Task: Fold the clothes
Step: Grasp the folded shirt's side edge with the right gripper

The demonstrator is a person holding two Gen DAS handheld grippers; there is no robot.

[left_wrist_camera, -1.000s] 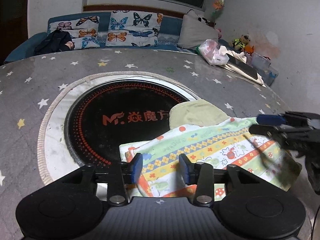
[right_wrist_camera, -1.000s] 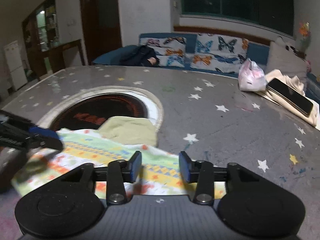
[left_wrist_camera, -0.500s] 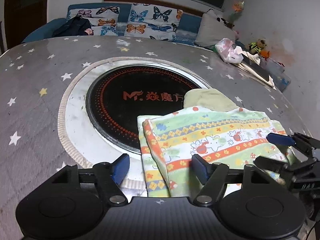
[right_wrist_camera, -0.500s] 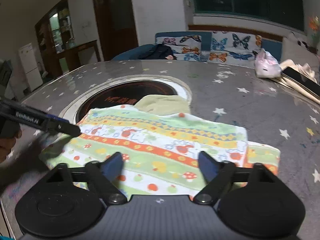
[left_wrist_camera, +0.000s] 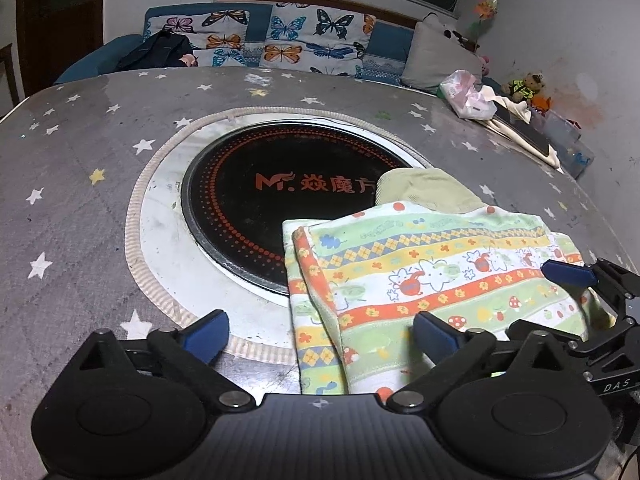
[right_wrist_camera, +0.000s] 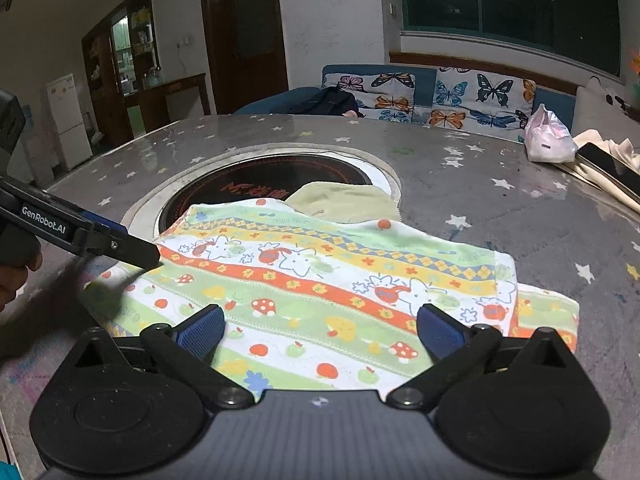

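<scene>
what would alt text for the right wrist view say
A folded, brightly striped cartoon-print garment lies flat on a grey star-patterned table, between the opening jaws of the right gripper, which grip nothing. The left gripper reaches in over its left edge.

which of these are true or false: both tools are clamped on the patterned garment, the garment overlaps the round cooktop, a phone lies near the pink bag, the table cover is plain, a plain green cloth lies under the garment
1. Both tools clamp the patterned garment: false. The left tool and right tool are opening; no pad presses it.
2. The garment overlaps the round cooktop: true.
3. A phone lies near the pink bag: true.
4. The table cover is plain: false, it has stars.
5. A plain green cloth lies under the garment: true.
</scene>
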